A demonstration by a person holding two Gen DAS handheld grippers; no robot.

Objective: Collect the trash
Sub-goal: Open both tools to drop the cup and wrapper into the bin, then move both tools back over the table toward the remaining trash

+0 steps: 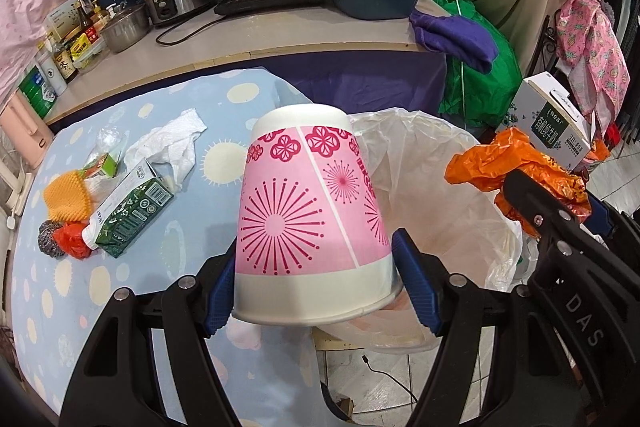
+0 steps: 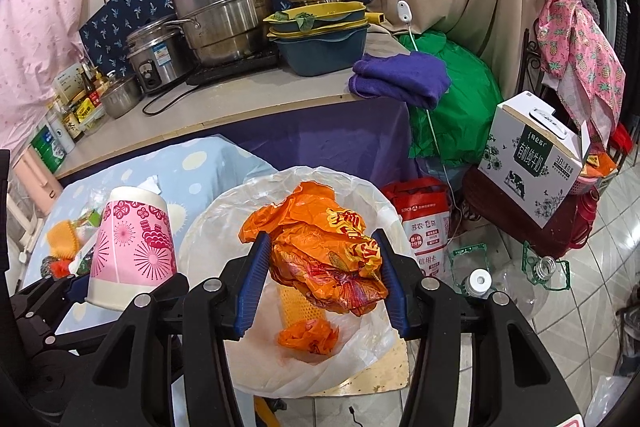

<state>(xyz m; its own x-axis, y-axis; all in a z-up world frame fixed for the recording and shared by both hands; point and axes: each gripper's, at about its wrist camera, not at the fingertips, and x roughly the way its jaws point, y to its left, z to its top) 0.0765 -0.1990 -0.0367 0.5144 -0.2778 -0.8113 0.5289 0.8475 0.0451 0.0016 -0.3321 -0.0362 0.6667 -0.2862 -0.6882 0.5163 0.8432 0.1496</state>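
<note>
Left gripper [image 1: 314, 281] fingers pinch the upturned pink paper cup [image 1: 314, 215] near its rim at frame centre, right gripper [image 2: 320, 281] fingers clamp the crumpled orange plastic bag [image 2: 328, 255], and either could snag or miss the lined trash bin [image 2: 360, 195].

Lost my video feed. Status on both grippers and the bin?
Left gripper shut on pink paper cup, upside down. Right gripper shut on crumpled orange plastic bag, over lined trash bin. Nothing blocking the bin mouth.

Both rigs look identical: the left hand-held gripper [image 1: 316, 287] and right hand-held gripper [image 2: 324, 287] have chunky black plastic linkage arms with silver round screws, ribbed blue pads [image 2: 251, 287] on the fingers, plus white "DAS" lettering at 3 o'clock.
</note>
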